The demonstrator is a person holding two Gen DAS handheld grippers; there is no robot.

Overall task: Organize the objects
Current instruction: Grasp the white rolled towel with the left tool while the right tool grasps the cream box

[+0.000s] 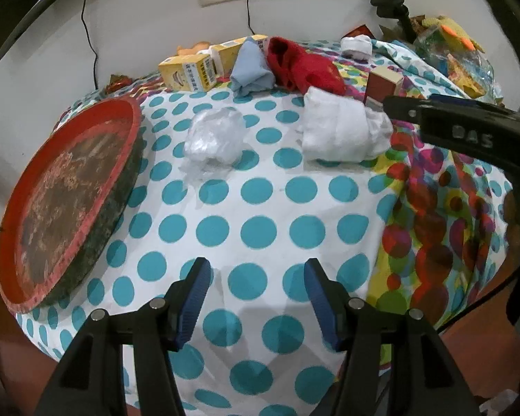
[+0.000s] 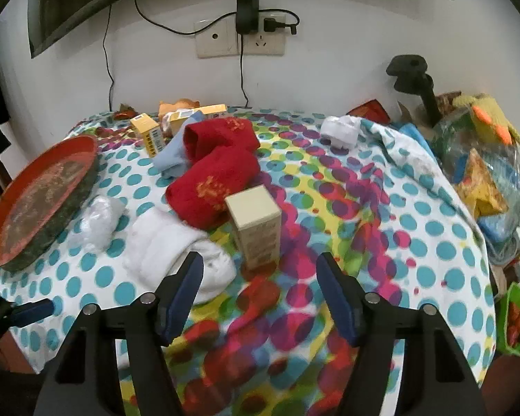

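- My left gripper point(image 1: 256, 274) and right gripper point(image 2: 260, 270): both released, holding nothing.
- Cream box point(image 2: 254, 223) stands upright just ahead, beside the white towel point(image 2: 170, 246).
- Advice: straddle the box squarely, clear of the towel, before clenching.

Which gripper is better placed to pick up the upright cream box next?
Right. The right gripper is open, with the cream box standing straight ahead between its fingers' lines. The left gripper, also open, faces bare polka-dot cloth, with the crumpled plastic bag beyond.
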